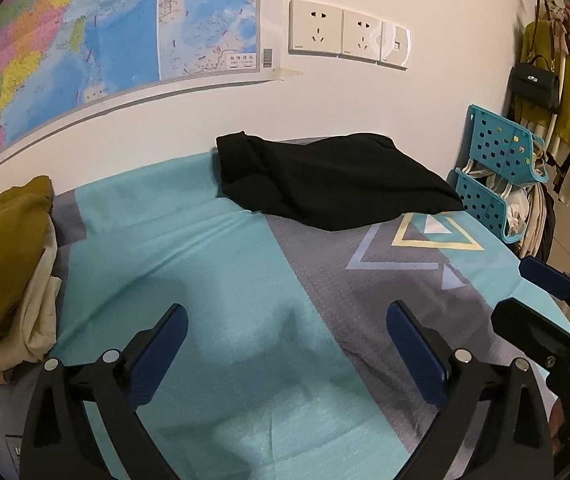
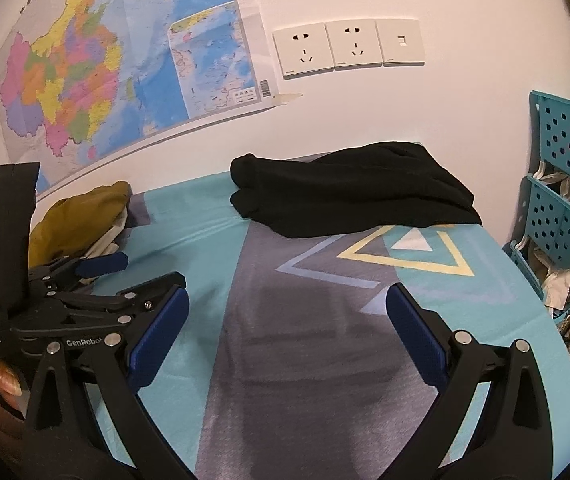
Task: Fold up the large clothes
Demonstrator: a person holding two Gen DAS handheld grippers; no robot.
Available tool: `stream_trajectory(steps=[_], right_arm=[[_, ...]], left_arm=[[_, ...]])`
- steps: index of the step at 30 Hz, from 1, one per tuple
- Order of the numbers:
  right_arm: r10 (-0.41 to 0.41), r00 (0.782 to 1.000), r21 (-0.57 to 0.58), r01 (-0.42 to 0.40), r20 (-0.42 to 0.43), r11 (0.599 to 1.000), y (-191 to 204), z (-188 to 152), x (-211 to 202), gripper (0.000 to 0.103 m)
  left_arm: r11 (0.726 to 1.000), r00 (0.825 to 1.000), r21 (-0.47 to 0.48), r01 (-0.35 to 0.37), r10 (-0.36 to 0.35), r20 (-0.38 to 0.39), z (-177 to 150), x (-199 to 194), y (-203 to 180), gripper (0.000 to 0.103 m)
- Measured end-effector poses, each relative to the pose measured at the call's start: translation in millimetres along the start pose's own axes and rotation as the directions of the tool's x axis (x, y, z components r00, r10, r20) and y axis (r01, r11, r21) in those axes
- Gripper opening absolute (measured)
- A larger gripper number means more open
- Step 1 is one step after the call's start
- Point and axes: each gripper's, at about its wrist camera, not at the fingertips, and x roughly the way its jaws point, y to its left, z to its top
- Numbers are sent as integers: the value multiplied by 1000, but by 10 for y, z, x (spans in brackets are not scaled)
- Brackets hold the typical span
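Observation:
A black garment lies crumpled at the far side of the bed against the wall; it also shows in the right wrist view. My left gripper is open and empty, held over the teal and grey bedspread, well short of the garment. My right gripper is open and empty, also short of the garment. The right gripper shows at the right edge of the left wrist view, and the left gripper shows at the left of the right wrist view.
A pile of mustard and cream clothes sits on the bed's left side. A teal plastic rack with items stands off the bed's right end. Hanging clothes and a black bag are beyond it. A map and wall sockets are behind.

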Motion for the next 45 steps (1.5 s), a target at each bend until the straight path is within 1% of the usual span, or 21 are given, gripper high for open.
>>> stream_trajectory(steps=[2, 4, 7, 11, 19, 21, 22, 24, 25, 26, 27, 28, 30, 32, 35, 36, 39, 41, 42, 44, 45], right_arm=[[-4, 1000, 1, 4, 2, 1000, -2, 34, 8, 97], [-5, 1000, 8, 5, 7, 1000, -13, 61, 9, 97], [-13, 1000, 8, 13, 0, 1000, -23, 77, 32, 97], [-17, 1000, 15, 17, -4, 1000, -53, 90, 40, 97], [-16, 1000, 19, 17, -15, 1000, -83, 91, 65, 97], [-16, 1000, 21, 17, -17, 1000, -89, 93, 66, 97], [-15, 1000, 21, 15, -16, 1000, -89, 94, 65, 97], [-11, 1000, 26, 11, -18, 1000, -97, 95, 72, 97], [-11, 1000, 28, 12, -21, 1000, -96, 91, 73, 97], [-13, 1000, 28, 14, -19, 999, -93, 85, 65, 97], [-11, 1000, 29, 11, -18, 1000, -93, 84, 65, 97], [-7, 1000, 30, 7, -20, 1000, -98, 88, 77, 97], [-10, 1000, 36, 11, -19, 999, -105, 87, 67, 97], [-6, 1000, 42, 7, -18, 999, -107, 76, 50, 97], [-10, 1000, 49, 10, -9, 999, -104, 65, 23, 97], [-10, 1000, 49, 10, -8, 999, -102, 67, 21, 97], [-10, 1000, 49, 11, -16, 999, -85, 59, 16, 97], [-32, 999, 37, 33, -23, 999, -67, 54, 17, 97], [-33, 999, 33, 33, -23, 999, -65, 52, 18, 97], [-24, 1000, 32, 25, -18, 999, -58, 46, 3, 97], [-22, 1000, 33, 23, -18, 999, -59, 46, 3, 97]], left_arm=[[1000, 1000, -3, 0, 0, -1, 17, 9, -6, 96], [1000, 1000, 4, -17, 17, 9, 37, 5, -21, 96], [1000, 999, 4, -21, 21, 27, 61, -14, -25, 96], [1000, 999, -2, -17, 17, 39, 83, -34, -19, 96], [1000, 1000, 3, -10, 9, 23, 85, -5, -26, 96], [1000, 1000, 7, -1, 1, 21, 80, -4, -29, 89], [1000, 1000, 8, 4, -5, 15, 77, 0, -34, 89], [1000, 1000, 9, 14, -14, 7, 66, 13, -41, 84], [1000, 1000, 11, 17, -17, 1, 58, 21, -47, 84], [1000, 1000, 9, 21, -21, -2, 52, 26, -53, 86], [1000, 1000, 1, 31, -31, -6, 46, 28, -44, 93], [999, 999, -9, 37, -37, -1, 40, 22, -38, 97], [1000, 1000, -23, 20, -19, 13, 38, 4, -29, 96], [999, 1000, -29, 28, -28, 7, 41, 12, -26, 96], [999, 999, -39, 13, -11, 44, 23, -20, -18, 96], [999, 999, -42, 17, -15, 49, 18, -30, -18, 96], [999, 999, -41, 6, -5, 34, 22, -37, -26, 96], [999, 1000, -37, 20, -20, 3, 32, -22, -22, 96], [999, 1000, -34, 24, -24, -2, 30, -15, -23, 96], [1000, 1000, -18, 4, -4, -2, 22, -11, -36, 96], [1000, 1000, -10, 9, -9, -6, 18, -8, -43, 96]])
